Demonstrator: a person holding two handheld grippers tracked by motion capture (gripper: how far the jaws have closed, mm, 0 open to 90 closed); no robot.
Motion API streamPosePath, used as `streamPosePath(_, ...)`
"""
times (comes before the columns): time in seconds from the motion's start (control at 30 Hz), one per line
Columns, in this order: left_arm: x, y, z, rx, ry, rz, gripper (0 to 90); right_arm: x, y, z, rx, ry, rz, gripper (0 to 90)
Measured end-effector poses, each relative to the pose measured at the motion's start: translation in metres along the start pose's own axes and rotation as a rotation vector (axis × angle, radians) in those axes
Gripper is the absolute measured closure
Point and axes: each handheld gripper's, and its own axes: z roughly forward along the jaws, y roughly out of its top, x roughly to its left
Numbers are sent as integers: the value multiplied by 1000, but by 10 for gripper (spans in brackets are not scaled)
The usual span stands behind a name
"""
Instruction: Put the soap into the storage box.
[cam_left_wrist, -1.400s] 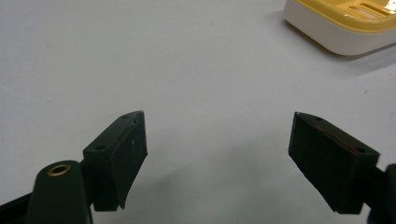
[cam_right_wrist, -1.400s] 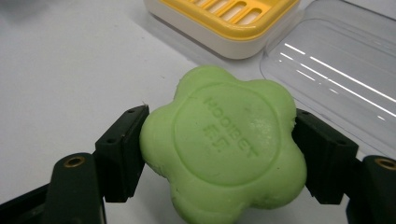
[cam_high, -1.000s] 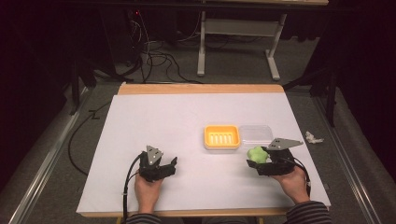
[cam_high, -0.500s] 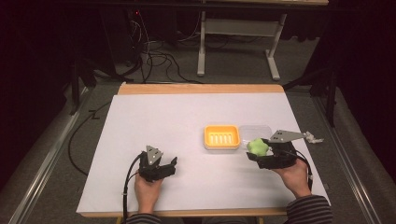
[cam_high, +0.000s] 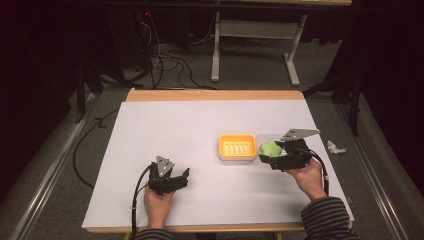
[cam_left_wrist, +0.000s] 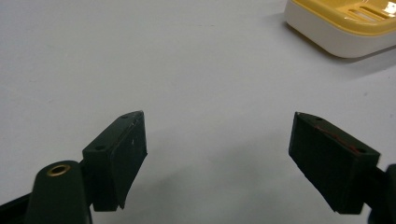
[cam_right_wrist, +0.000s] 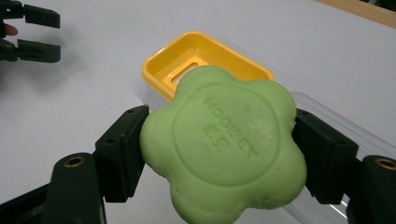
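A green flower-shaped soap with raised lettering sits clamped between the two jaws of my right gripper, which is shut on it. In the high view that right gripper holds the soap just right of the yellow soap dish, above the clear lid beside it. The yellow soap dish lies directly behind the soap in the right gripper view. My left gripper rests low at the front left of the table, its jaws wide open over bare white surface. The dish's corner shows at top right there.
The white table top has a wooden far edge. A crumpled white scrap lies near the right edge. Cables and a metal stand are on the floor behind the table.
My right gripper has risen and moved away from me and leftward with the soap, toward the yellow dish. The left gripper has stayed put.
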Motion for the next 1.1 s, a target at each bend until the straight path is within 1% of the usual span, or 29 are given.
streamPosePath(0.1,0,0,0,0,0,1,199,-1,5,3,10,-11,8,271)
streamPosePath(0.23,0,0,0,2,3,8,197,-7,12,12,17,-1,22,271)
streamPosePath(0.33,0,0,0,3,4,13,197,-7,15,16,9,5,17,271)
streamPosePath(0.37,0,0,0,3,4,9,197,-6,17,16,15,1,16,271)
streamPosePath(0.4,0,0,0,3,4,8,197,-5,19,18,8,3,12,271)
streamPosePath(0.43,0,0,0,3,3,8,197,-5,21,19,14,0,5,272)
streamPosePath(0.6,0,0,0,3,3,8,197,-5,26,23,22,-7,6,272)
streamPosePath(0.63,0,0,0,3,3,8,197,-5,28,26,23,-8,13,272)
streamPosePath(0.73,0,0,-1,5,2,12,197,-5,30,29,29,-12,7,271)
streamPosePath(0.77,1,0,-1,5,2,14,196,-3,33,33,39,-13,2,271)
streamPosePath(0.8,1,0,-1,5,2,14,196,-3,33,33,39,-13,2,271)
streamPosePath(0.87,1,0,-1,6,2,14,197,-2,35,39,46,-13,-6,271)
streamPosePath(0.9,1,0,-1,4,1,13,196,-2,37,42,49,-12,-12,271)
streamPosePath(0.93,0,0,0,0,-1,3,196,-1,38,45,55,-11,-12,271)
streamPosePath(0.97,0,0,0,0,0,6,196,0,39,48,61,-9,-13,271)
streamPosePath(1.0,1,0,0,-1,0,5,196,1,41,55,78,-12,-18,271)
streamPosePath(1.03,1,0,-1,-2,-1,1,196,3,42,58,85,-17,-14,271)
streamPosePath(1.07,1,1,-1,1,-1,2,196,3,42,58,85,-17,-14,271)
streamPosePath(1.1,1,1,-1,3,-3,2,196,4,44,66,96,-17,-21,271)
